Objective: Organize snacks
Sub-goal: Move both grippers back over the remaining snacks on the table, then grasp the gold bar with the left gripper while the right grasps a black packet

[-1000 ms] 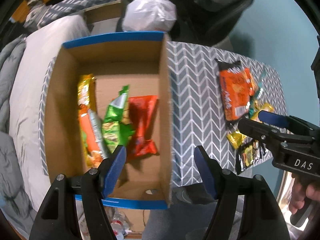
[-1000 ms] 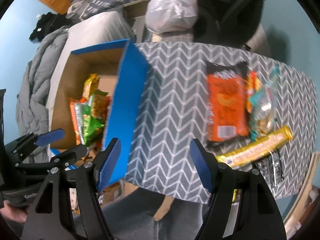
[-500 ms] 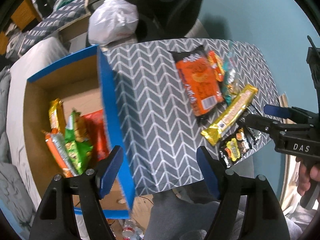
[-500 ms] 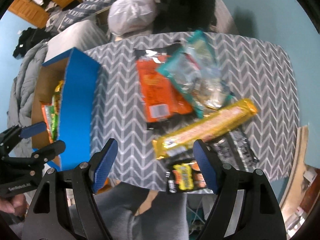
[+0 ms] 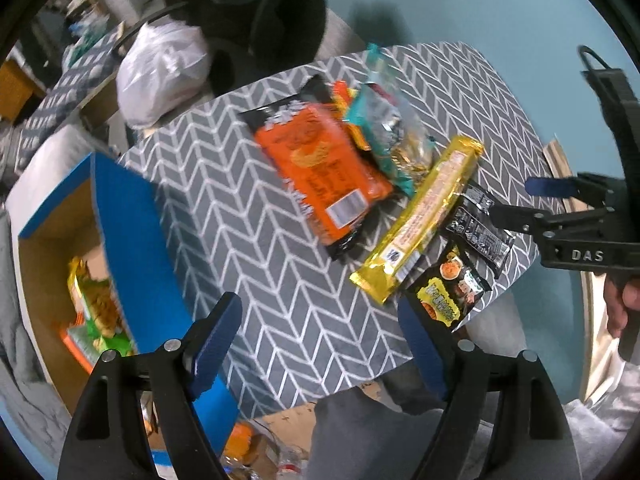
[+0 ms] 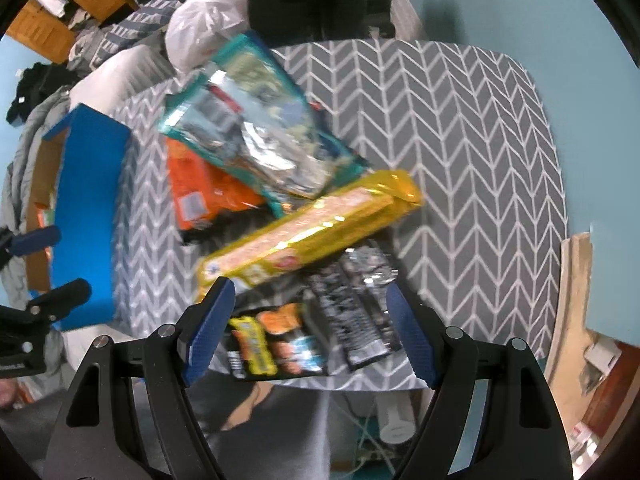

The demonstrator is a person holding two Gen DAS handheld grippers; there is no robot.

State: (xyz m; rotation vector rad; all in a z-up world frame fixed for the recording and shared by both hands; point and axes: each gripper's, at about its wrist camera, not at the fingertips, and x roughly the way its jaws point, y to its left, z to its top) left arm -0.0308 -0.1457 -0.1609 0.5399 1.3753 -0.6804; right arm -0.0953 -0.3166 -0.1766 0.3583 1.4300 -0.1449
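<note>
Both jaws stand wide and empty: the left hand-held gripper [image 5: 320, 336], jaws just opening further, hangs over bare tabletop [image 5: 256, 240]; the right hand-held gripper [image 6: 308, 328] over the snack packets [image 6: 304, 220] at the tabletop's right. More snacks lie in the box [image 5: 124, 240] at left.

Overlapping snack packets [image 5: 424, 208] (yellow bar topmost)

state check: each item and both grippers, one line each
left gripper: open, empty, jaws just opening
right gripper: open, empty, above the pile
cardboard box: open-topped, snacks inside
orange packet: flat on table
teal bag: lying on orange packet
yellow packet: lying across the pile
</note>
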